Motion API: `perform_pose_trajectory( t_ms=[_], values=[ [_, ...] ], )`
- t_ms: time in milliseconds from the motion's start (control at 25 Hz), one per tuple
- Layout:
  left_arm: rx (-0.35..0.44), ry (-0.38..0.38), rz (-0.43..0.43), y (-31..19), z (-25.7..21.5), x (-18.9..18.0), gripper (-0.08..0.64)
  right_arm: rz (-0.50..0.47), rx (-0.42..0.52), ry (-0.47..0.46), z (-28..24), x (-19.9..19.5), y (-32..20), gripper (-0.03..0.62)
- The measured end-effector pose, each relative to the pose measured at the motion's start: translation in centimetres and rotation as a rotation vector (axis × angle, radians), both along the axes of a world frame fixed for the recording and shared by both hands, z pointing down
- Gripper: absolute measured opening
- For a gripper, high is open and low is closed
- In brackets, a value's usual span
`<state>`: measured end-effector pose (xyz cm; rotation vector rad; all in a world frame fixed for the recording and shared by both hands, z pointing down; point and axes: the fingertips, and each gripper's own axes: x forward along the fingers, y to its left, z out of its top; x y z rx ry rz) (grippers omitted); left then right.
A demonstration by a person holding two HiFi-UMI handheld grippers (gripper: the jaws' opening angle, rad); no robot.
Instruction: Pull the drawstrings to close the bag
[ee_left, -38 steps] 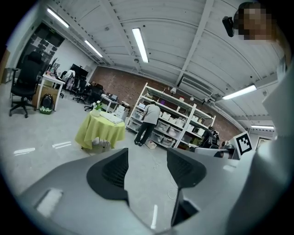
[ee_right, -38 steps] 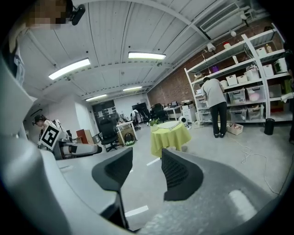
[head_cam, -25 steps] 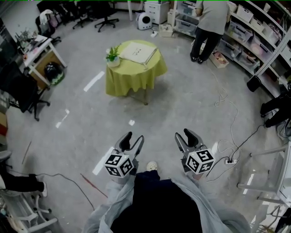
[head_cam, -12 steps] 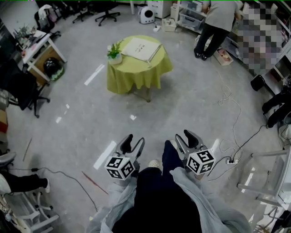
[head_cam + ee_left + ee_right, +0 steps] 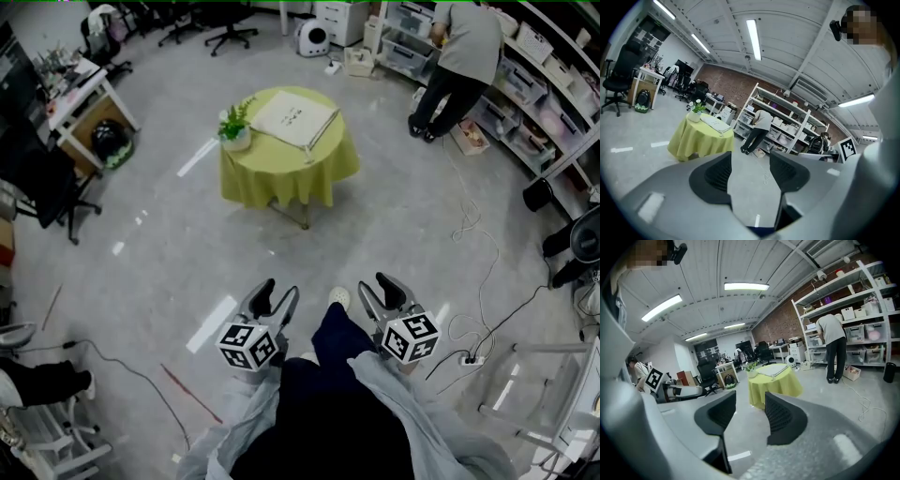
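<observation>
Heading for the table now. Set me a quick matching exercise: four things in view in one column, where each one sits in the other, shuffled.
Things:
1. small green potted plant
2. flat white bag
3. white power strip
4. person in a grey top

Places:
A. on the grey floor, with cables running to it
B. bent over at the white shelving
C. lying flat across the middle of the round table's yellow-green cloth
D. standing at that cloth's left edge in the head view

Pairs: 1-D, 2-C, 3-A, 4-B.
</observation>
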<state>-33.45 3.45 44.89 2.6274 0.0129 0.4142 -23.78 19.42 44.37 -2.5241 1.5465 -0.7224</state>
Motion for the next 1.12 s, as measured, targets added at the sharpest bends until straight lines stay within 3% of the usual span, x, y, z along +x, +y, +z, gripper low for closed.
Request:
perform_pose_trajectory(
  t_ms=[160, 400, 560, 800, 1120],
  values=[
    [0.013, 0.011, 0.002, -1.3, -0.5, 5.8, 0.256, -0.013, -0.006, 0.009, 0.0, 6.0, -1.6, 0.190],
    [0.036, 0.059, -0.024, -4.0, -2.8, 14.2, 0.255, -0.018, 0.086, 0.039, -3.3, 15.3, -4.2, 0.189],
    [0.053, 0.067, -0.026, -4.7, -2.9, 18.4, 0.255, -0.013, 0.095, 0.053, -3.5, 19.9, -4.6, 0.189],
    [0.030, 0.043, -0.028, -4.6, -1.0, 22.1, 0.255, -0.012, 0.062, 0.020, -1.2, 22.9, -4.6, 0.189],
    [-0.002, -0.011, -0.017, -4.6, 0.9, 23.7, 0.255, -0.003, 0.047, -0.040, 0.8, 24.6, -5.5, 0.189]
  ],
)
